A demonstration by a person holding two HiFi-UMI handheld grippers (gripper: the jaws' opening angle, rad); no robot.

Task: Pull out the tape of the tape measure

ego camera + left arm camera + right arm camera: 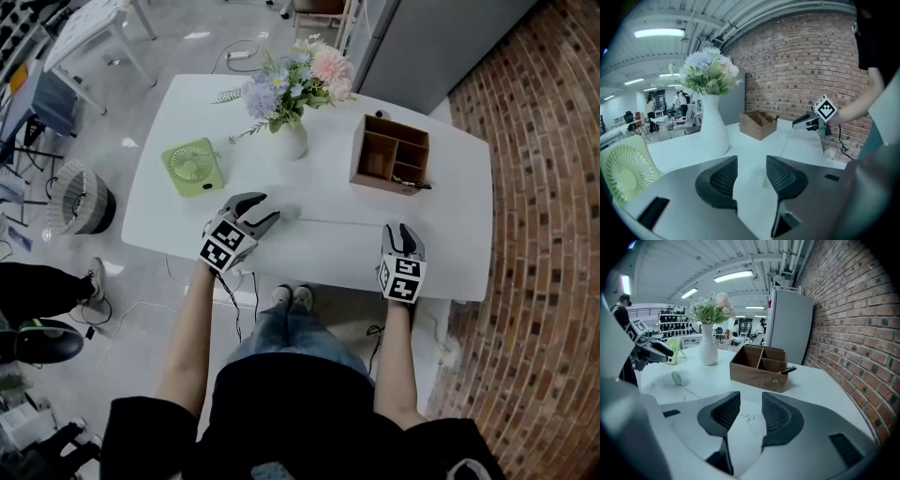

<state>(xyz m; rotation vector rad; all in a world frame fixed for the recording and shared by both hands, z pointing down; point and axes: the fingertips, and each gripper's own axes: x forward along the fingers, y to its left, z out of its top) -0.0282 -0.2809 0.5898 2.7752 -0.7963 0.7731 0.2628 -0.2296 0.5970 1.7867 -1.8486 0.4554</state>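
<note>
- Left gripper (265, 212) hangs over the near-left part of the white counter (450, 216). In its own view its jaws are spread wide, with only bare counter between the dark ribbed pads (724, 177).
- Same for the right gripper (401, 229) at the near-right edge: jaws apart, pads (776, 414) pinching nothing.
- The small round pale-grey tape measure (676, 377) lies flat on the counter between the two grippers, just beside the left gripper's tips. From the head view it's a faint smudge (287, 215), pale on white and easy to miss.
- A thin strip of tape (337, 222) runs out from it across the counter toward the right gripper. In the right gripper view the strip (691, 391) disappears behind the gripper's own body, so I can't tell where its end sits.
- I can't pick out the tape measure in the left gripper view.
- Further back there's a white vase of pastel flowers (292, 139), a lime-green desk fan (192, 167) (cut off at the left edge of the left gripper view) and a brown wooden divided organizer box (389, 155). A black pen (413, 184) pokes out of the box, so only part of it shows.
</note>
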